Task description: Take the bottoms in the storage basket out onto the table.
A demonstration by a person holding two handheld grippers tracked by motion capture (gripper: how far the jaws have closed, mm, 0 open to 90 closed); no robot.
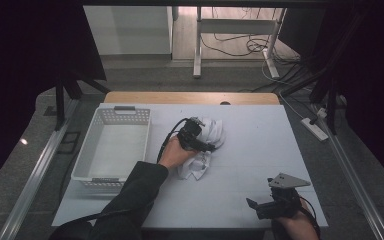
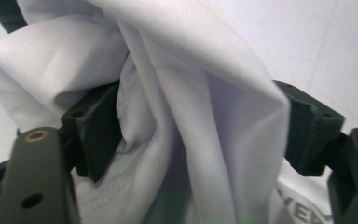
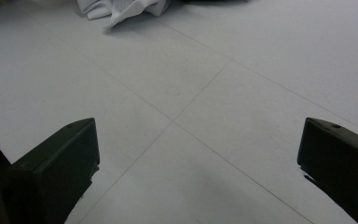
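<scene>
The white cloth [image 1: 206, 145] lies bunched in the middle of the table [image 1: 260, 150], right of the white basket [image 1: 111, 150] and apart from it. The left gripper [image 1: 211, 147] sits on the cloth. In the left gripper view its fingers [image 2: 95, 133] stand fairly wide apart with a thick fold of cloth [image 2: 182, 116] between them; the fabric brushes both inner faces, but it looks loose rather than pinched, so I judge the fold is not gripped. The right gripper [image 1: 254, 205] rests near the table's front edge, well away from the cloth, its fingers [image 3: 60, 163] spread wide with nothing between them but bare table.

The step in hand looks like taking or retaking hold of the bundle with the left gripper. To do it well:

- Settle the fingers deeper over the fold, so several layers sit between the pads and not just an outer flap.
- Close firmly on the thickest part; thin fabric slips out of a light pinch.
- Lift slowly and watch for loose ends trailing on the table, since a hanging sleeve or hem could snag on the basket's rim.
- If the bundle sags or unrolls, bring the right gripper in to catch the lower part.
</scene>
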